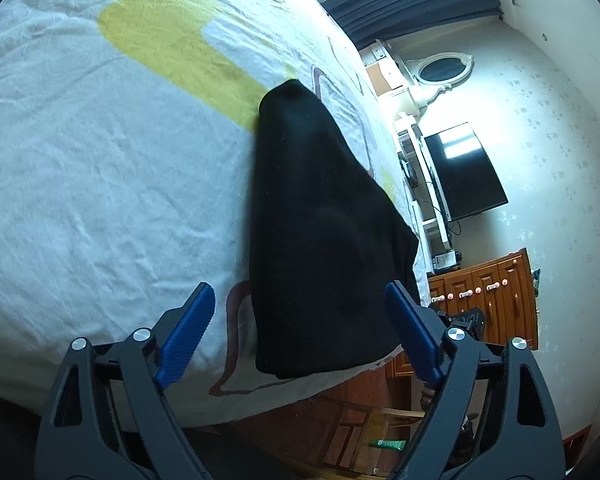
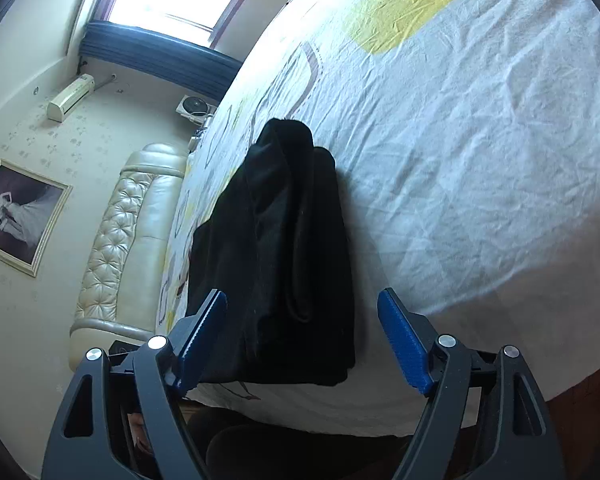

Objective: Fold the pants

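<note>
The black pants (image 1: pixel 320 232) lie folded in a long narrow bundle on the bed's white patterned sheet (image 1: pixel 100 160), near its front edge. My left gripper (image 1: pixel 300 312) hovers over the bundle's near end, open, its blue pads (image 1: pixel 188 332) apart on either side and touching nothing. In the right wrist view the same pants (image 2: pixel 276 248) show layered folds, with a fold ridge along the right side. My right gripper (image 2: pixel 304 320) is open above their near end, nothing between its blue pads (image 2: pixel 404 340). The other gripper's black frame (image 1: pixel 464 320) peeks in at the left view's right side.
The sheet (image 2: pixel 480 160) spreads wide with yellow patches. A padded cream headboard (image 2: pixel 132 240) and framed picture (image 2: pixel 20 216) lie off one side. A television (image 1: pixel 464 172), white shelf and wooden drawers (image 1: pixel 488 296) stand off the other. Wooden floor lies below the bed's edge.
</note>
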